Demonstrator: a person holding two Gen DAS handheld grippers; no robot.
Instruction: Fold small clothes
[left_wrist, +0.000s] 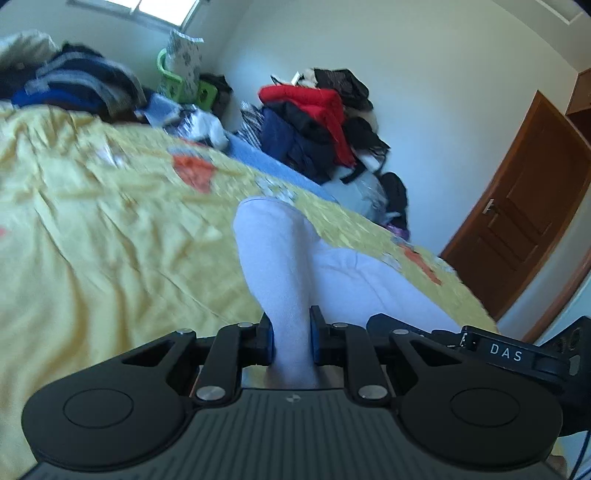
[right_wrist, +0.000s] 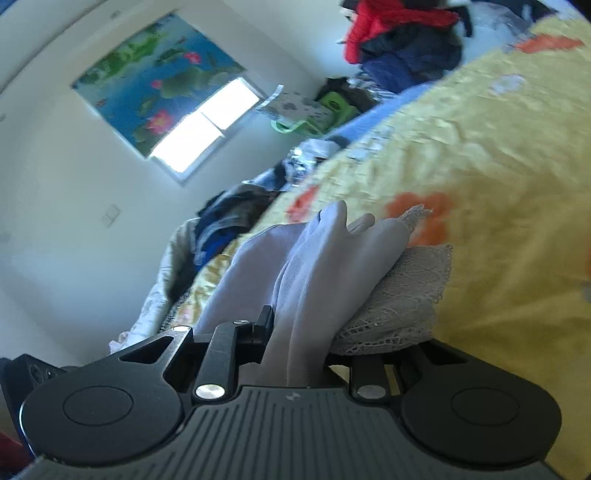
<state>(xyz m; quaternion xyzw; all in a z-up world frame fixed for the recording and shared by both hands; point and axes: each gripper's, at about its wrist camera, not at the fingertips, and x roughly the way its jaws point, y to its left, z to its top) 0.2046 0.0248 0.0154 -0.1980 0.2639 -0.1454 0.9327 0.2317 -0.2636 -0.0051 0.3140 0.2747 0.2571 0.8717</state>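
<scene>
both grippers are clamped on the pale lilac garment (left_wrist: 280, 266): left gripper (left_wrist: 291, 334) on 1 bunched end, right gripper (right_wrist: 295, 325) on another with lace trim (right_wrist: 402, 295), lifted off the yellow bedspread (left_wrist: 92, 229). looks like the fold's start; next, spread it flat.

Left gripper (left_wrist: 291, 338): black, blue pads, jaws drawn close and clamped on a fold of pale fabric, tilted slightly downward. Right gripper (right_wrist: 295, 332): black, jaws narrowed and pinching bunched pale fabric, rolled sideways.
</scene>
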